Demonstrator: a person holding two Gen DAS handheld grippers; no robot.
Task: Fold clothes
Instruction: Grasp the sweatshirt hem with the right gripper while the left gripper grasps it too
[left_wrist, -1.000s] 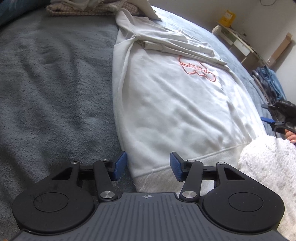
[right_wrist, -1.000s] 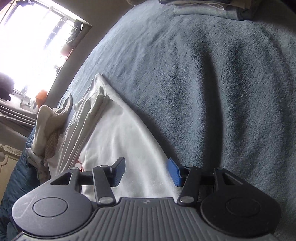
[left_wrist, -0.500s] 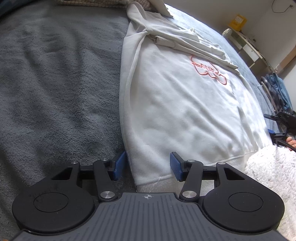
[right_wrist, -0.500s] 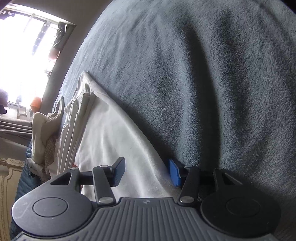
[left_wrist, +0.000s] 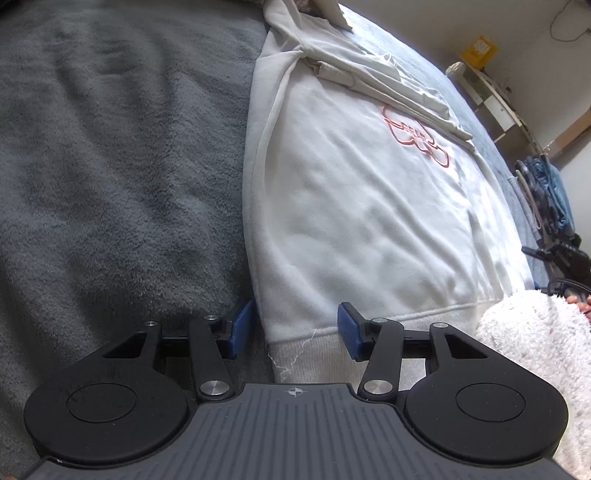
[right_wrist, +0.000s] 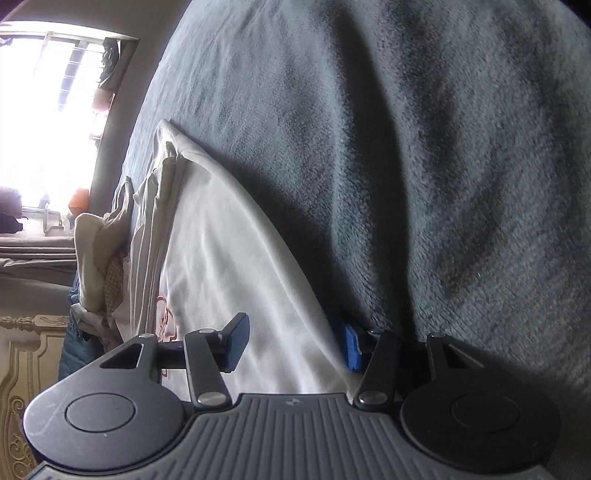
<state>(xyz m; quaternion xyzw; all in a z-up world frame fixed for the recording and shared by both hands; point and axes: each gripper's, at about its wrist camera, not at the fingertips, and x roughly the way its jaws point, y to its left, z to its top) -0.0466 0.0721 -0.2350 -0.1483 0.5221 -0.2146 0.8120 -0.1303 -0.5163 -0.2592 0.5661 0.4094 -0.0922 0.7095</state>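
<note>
A white sweatshirt (left_wrist: 354, 206) with a red outline print lies flat on a grey fleece blanket (left_wrist: 110, 166), its sleeves folded across the chest at the far end. My left gripper (left_wrist: 295, 330) is open, and the ribbed hem's left corner sits between its blue pads. In the right wrist view the same sweatshirt (right_wrist: 229, 266) runs away toward a window. My right gripper (right_wrist: 295, 341) is open astride the garment's right edge, its right pad down by the blanket (right_wrist: 424, 166).
A fluffy white sleeve (left_wrist: 532, 350) of the person fills the lower right of the left wrist view. Other clothes (right_wrist: 96, 258) are heaped at the sweatshirt's far end. A shelf (left_wrist: 491, 88) and hanging jeans (left_wrist: 550, 192) stand beyond the bed.
Both grippers have come lower and closer to the sweatshirt's hem end; the left now straddles the hem corner and the right straddles the side edge. Both stay open.
</note>
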